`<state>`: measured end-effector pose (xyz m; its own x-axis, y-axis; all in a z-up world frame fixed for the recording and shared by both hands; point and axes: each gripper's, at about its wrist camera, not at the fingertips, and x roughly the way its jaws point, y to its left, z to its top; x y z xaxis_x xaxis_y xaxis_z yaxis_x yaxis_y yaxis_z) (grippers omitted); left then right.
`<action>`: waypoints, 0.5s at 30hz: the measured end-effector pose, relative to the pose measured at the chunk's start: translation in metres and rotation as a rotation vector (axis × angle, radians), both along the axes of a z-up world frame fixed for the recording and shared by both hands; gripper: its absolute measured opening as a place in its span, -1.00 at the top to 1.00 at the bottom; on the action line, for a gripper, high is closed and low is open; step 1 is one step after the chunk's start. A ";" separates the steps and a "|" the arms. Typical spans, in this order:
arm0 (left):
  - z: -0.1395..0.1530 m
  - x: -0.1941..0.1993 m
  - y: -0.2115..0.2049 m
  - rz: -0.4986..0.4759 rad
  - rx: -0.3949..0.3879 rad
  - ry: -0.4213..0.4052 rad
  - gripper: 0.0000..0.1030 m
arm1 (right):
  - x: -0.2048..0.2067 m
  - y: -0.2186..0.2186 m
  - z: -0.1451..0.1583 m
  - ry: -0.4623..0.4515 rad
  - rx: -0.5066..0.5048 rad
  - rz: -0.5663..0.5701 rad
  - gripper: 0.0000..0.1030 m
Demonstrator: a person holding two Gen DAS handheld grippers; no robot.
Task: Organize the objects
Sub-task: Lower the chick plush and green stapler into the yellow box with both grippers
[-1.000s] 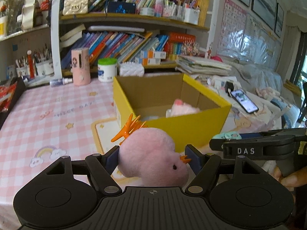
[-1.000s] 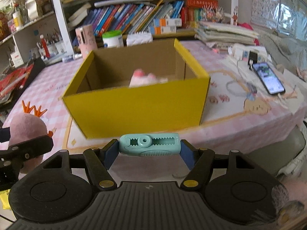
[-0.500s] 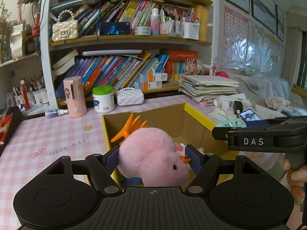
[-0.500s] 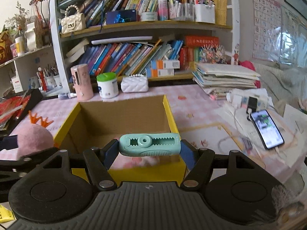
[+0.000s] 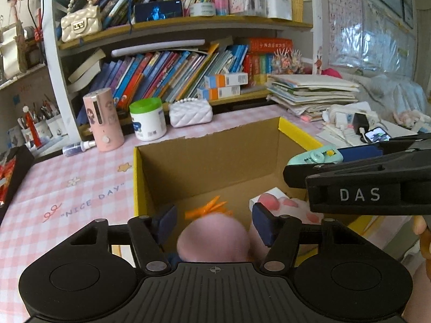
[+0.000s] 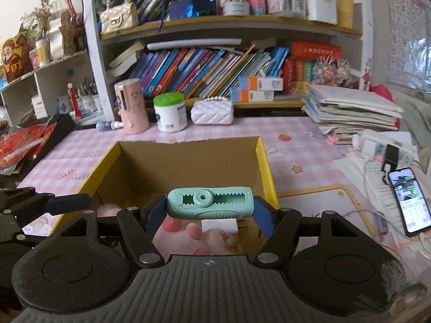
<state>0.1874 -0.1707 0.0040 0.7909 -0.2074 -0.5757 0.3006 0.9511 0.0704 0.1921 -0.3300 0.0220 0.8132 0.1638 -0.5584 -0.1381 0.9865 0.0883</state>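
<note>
The surface (image 5: 67,188) wears a pink checked cloth, with a crowded bookshelf (image 5: 175,72) along its far edge. A yellow cardboard box (image 5: 215,156) stands open near the front edge. I hold both grippers tilted down over the box. My left gripper (image 5: 214,222) has just been closing its jaws; the pink plush (image 5: 212,237), blurred, sits between them, clear of both pads. My right gripper (image 6: 208,212) clamps the teal clip (image 6: 210,202) crosswise above the box interior.

- We are seeing a bookshelf (image 6: 215,62) crowding the back wall.
- A pink checked cloth is covering the desk (image 6: 296,148).
- Charts (image 5: 350,24) are hanging at right.
</note>
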 end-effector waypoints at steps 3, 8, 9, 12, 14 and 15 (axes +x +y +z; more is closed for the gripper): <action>-0.005 0.004 -0.003 0.001 0.016 0.012 -0.16 | 0.008 0.001 -0.004 0.009 -0.008 0.015 -0.30; -0.013 0.009 -0.004 0.012 0.033 0.040 -0.16 | 0.020 0.002 -0.013 0.034 -0.013 0.041 -0.30; -0.014 0.008 -0.003 0.016 0.023 0.043 -0.17 | 0.022 0.003 -0.016 0.043 -0.016 0.049 -0.30; -0.014 0.008 -0.001 0.025 0.017 0.044 -0.20 | 0.030 0.006 -0.023 0.070 -0.030 0.075 -0.30; -0.013 0.009 -0.001 0.029 0.019 0.047 -0.24 | 0.035 0.008 -0.027 0.075 -0.035 0.095 -0.30; -0.013 0.009 -0.001 0.031 0.022 0.048 -0.30 | 0.037 0.010 -0.028 0.078 -0.041 0.102 -0.30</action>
<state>0.1961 -0.1721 -0.0092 0.7685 -0.1695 -0.6170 0.2742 0.9585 0.0782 0.2290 -0.3200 -0.0063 0.7473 0.2194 -0.6273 -0.2325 0.9706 0.0624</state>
